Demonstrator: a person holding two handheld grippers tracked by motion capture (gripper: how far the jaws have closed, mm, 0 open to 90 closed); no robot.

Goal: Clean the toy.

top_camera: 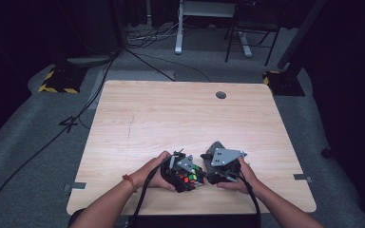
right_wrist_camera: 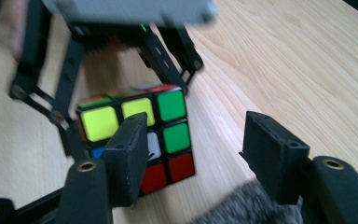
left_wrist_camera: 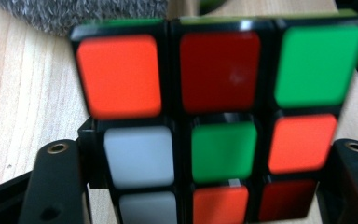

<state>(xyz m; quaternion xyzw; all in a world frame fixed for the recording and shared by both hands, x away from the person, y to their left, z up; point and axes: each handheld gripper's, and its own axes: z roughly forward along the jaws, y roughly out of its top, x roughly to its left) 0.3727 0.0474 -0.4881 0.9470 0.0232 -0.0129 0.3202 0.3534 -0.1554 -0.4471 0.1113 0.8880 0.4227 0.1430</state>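
Table (top_camera: 171, 114): a pale wooden top on a grey carpeted floor (top_camera: 38, 156), with a small round dark hole (top_camera: 221, 95) near its far edge.
Person: two forearms come in from the near edge; the left hand (top_camera: 154, 173) and the right hand (top_camera: 240, 176) each carry a gripper, close together near the front of the table.
Left gripper (left_wrist_camera: 205, 186): its two black jaws stand on either side of the lower rows of the puzzle cube and press on it, pinching it.
Right gripper (right_wrist_camera: 193, 149): its jaws are spread with bare table between them; one pad sits in front of the cube without clamping it.
Puzzle cube (top_camera: 191, 176): near the front edge of the table, between the two hands, held in the left gripper. In the left gripper view (left_wrist_camera: 219, 116) its near face shows orange, red, green and white squares; in the right gripper view (right_wrist_camera: 135, 135) yellow, green and red squares show.
Grey fuzzy thing (right_wrist_camera: 233, 205): by the right gripper; what it is I cannot tell.
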